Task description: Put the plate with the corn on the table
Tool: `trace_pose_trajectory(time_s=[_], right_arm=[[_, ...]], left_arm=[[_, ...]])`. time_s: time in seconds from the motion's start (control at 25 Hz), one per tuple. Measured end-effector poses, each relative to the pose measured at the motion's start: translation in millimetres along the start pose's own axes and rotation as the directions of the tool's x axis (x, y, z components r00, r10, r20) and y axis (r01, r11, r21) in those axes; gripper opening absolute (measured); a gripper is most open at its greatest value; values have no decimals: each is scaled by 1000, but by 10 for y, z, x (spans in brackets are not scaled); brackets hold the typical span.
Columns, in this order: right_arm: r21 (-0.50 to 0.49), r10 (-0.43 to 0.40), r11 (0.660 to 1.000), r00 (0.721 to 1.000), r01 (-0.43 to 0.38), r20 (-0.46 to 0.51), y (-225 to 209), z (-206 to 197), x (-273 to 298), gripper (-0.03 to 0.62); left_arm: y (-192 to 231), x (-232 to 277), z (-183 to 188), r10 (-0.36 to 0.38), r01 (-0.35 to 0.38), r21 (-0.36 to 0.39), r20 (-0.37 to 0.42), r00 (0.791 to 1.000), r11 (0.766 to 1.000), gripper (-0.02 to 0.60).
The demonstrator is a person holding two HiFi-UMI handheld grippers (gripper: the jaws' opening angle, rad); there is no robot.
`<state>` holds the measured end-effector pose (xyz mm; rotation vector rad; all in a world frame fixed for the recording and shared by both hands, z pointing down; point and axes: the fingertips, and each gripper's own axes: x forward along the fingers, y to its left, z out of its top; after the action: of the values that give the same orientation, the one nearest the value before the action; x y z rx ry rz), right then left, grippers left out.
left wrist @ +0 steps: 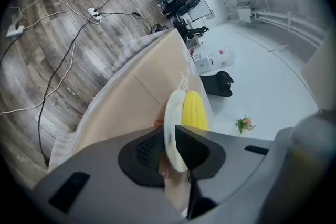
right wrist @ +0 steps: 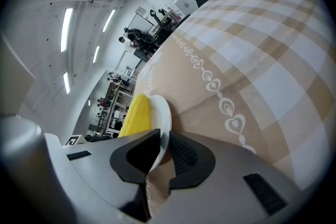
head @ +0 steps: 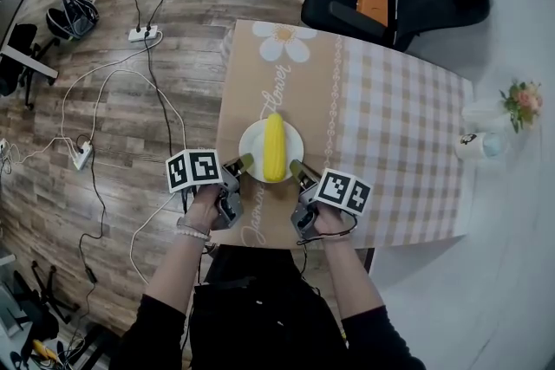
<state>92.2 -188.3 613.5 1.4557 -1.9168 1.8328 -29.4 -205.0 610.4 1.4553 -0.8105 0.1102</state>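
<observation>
Barely open left gripper (head: 245, 162) round plate (head: 252, 143) rim; right gripper (head: 297, 168) tight.

tabletop (head: 408, 178): covered by tan checked cloth (head: 295, 74), daisy print at far end | plate (head: 251, 153): near front edge, contact with cloth unclear | cup (head: 475, 145): right edge | flowers (head: 522, 102): beside cup

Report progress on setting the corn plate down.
Done: the plate with the corn appears to rest on the table. In hand: the right gripper pinches its rim; the left gripper sits loose round it. Left: release and withdraw both.
</observation>
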Motion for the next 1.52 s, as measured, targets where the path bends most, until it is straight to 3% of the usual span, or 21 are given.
trace_pose_trajectory(time_s=[0.16, 0.24, 0.36, 0.56, 0.72, 0.92, 1.08, 1.16, 1.24, 1.32, 1.4, 1.48, 1.52], right_arm=[[3, -5, 1000, 1000, 5, 0, 1, -8, -3, 82], [1, -5, 1000, 1000, 5, 1, -3, -7, -5, 81], [-27, 4, 1000, 1000, -4, -4, 21, -17, -15, 83], [-117, -1, 993, 1000, -2, -25, 43, -22, -31, 92], [-188, -84, 979, 996, 79, -19, -32, 36, -72, 96], [-315, -144, 940, 989, 133, -14, -125, 122, -181, 69], [-497, -141, 858, 990, 130, 15, -18, 261, -209, 64], [-638, -154, 756, 987, 146, 44, 33, 238, -256, 64], [-795, -186, 584, 980, 163, 64, 59, 87, -319, 64], [-915, -212, 372, 974, 155, 79, 111, -68, -346, 64], [-982, -233, 131, 967, 133, 100, 132, -208, -323, 64], [-987, -247, -126, 960, 100, 129, 150, -332, -276, 68], [-969, -254, -232, 957, 81, 141, 160, -379, -256, 87]], left_arm=[[-74, -3, -8, -8, 8, -21, -31, 999, 1000, 153], [-30, -4, -13, 34, -35, -38, -37, 999, 999, 150], [58, -41, -37, 83, -84, -37, -36, 996, 996, 67], [83, -59, -38, 30, -30, -58, -14, 999, 998, 51], [86, -50, -35, 28, -29, -45, -11, 1000, 999, 49], [89, -46, -38, 28, -29, -41, -16, 999, 999, 49], [45, -18, 58, 24, -25, -50, -22, 999, 998, 49], [44, -20, 63, 21, -23, -53, -24, 999, 998, 49], [70, -39, -2, 19, -20, -53, -27, 999, 998, 49], [91, -41, -41, 16, -18, -53, -30, 999, 998, 49], [95, -35, -49, 16, -18, -54, -37, 999, 998, 49], [88, -41, -48, 17, -19, -54, -43, 999, 998, 49], [83, -47, -47, 16, -19, -55, -44, 999, 998, 49]])
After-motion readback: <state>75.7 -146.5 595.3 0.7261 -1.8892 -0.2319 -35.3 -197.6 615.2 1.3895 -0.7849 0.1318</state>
